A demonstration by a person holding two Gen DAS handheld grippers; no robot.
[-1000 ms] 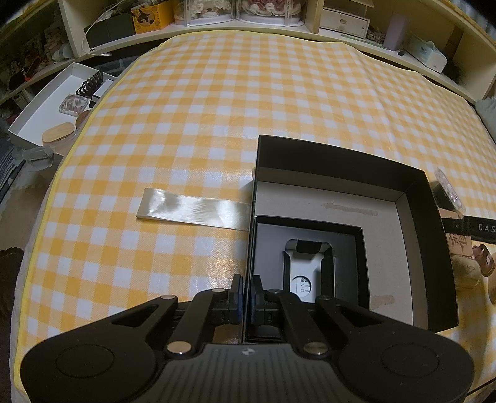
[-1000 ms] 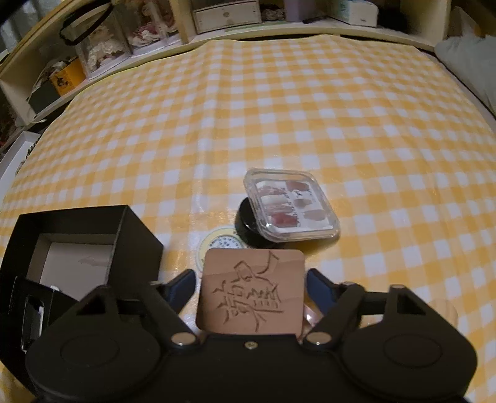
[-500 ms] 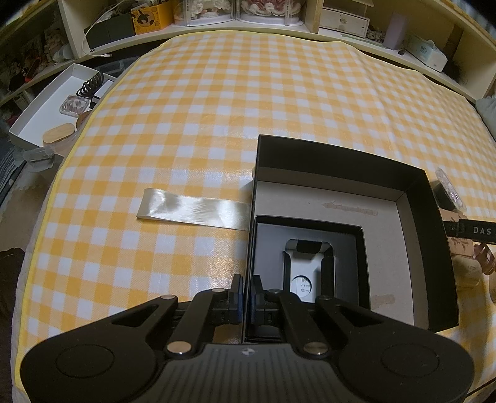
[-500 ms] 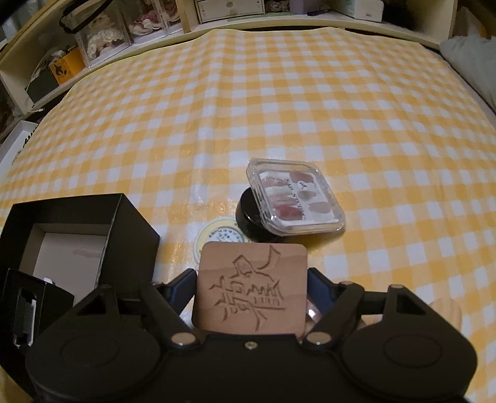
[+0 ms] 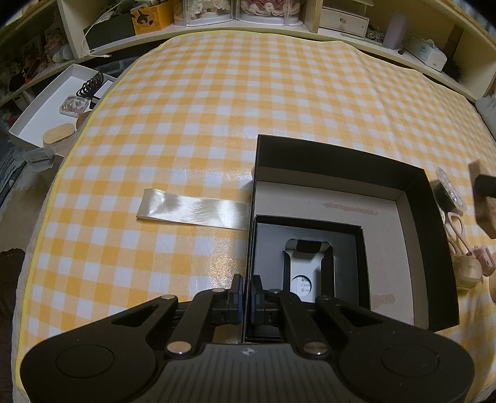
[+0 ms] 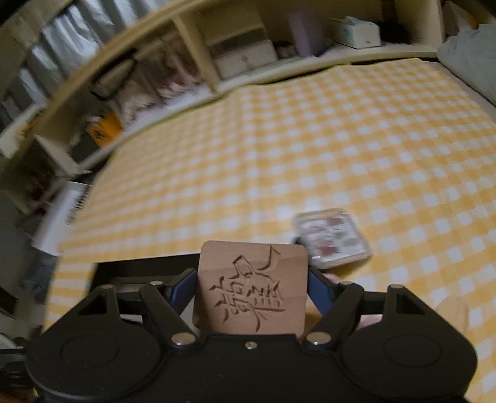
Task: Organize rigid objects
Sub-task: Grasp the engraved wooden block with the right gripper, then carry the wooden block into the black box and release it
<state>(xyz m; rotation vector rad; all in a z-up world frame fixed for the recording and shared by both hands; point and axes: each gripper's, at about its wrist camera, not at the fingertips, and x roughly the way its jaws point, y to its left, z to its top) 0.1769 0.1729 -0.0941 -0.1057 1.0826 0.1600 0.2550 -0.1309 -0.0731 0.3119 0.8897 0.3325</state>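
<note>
Right wrist view shows the right gripper (image 6: 252, 286) fingers clamped on a wooden block (image 6: 251, 286) above the black box (image 5: 350, 235), left gripper (image 5: 246, 291) pinching its wall; several items beside the box remain unpacked.

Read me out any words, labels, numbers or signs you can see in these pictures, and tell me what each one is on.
Carved sign on the wooden block held in the right tool: a stylised figure or character, not readable as text.
Round white label in the small black box: print and a code square, too small to read.
Yellow box on the shelf: a dark picture, no readable words.
Clear plastic case: blurred.
No other text.
</note>
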